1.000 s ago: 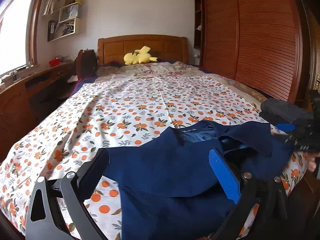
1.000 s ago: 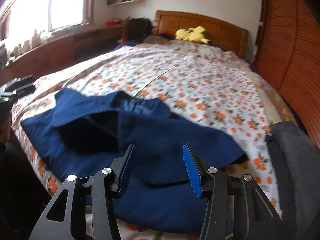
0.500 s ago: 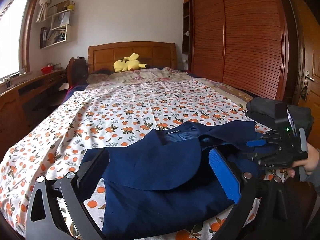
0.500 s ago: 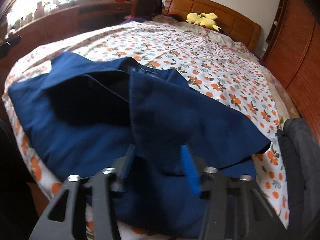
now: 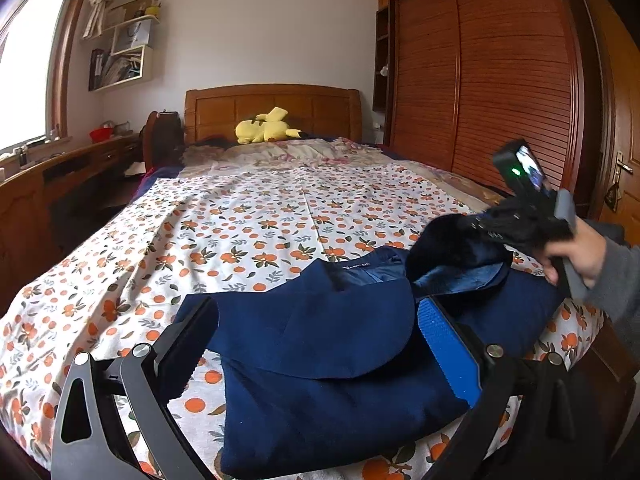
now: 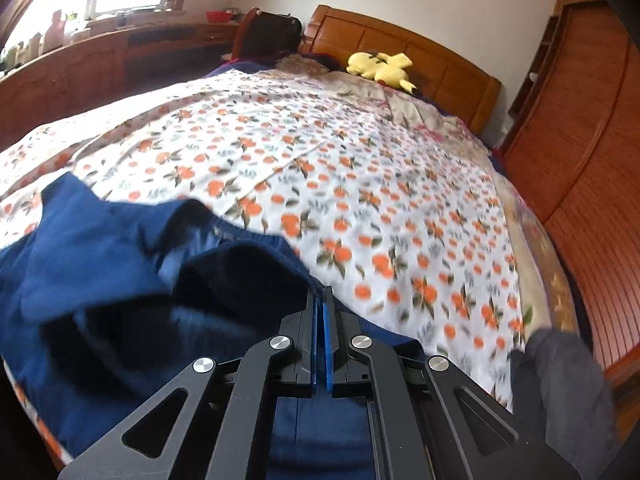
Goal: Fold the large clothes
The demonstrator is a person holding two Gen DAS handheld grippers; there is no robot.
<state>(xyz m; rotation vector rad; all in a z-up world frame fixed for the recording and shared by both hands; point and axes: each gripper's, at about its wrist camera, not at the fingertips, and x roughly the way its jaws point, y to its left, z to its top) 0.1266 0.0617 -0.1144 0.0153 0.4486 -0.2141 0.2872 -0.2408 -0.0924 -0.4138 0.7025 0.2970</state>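
Navy jacket [image 5: 332, 344] lies between the open left gripper [image 5: 316, 344], its edge pinched in the closed right gripper [image 6: 320, 300].

Left wrist view: low at the bed's [image 5: 248, 216] foot, facing the headboard [image 5: 276, 108] beyond its jaws, close over the navy garment [image 5: 320, 344].
Right wrist view: nearer, tilted down, same direction.
Shared: garment, bed, yellow plush [image 6: 380, 66].

A navy jacket [image 5: 320, 344] lies at the bed's [image 5: 248, 216] near edge. The left hand-held gripper [image 5: 316, 340] hovers over it, fingers spread. At the near right corner, the right hand-held gripper [image 5: 476, 224] lifts a jacket flap.
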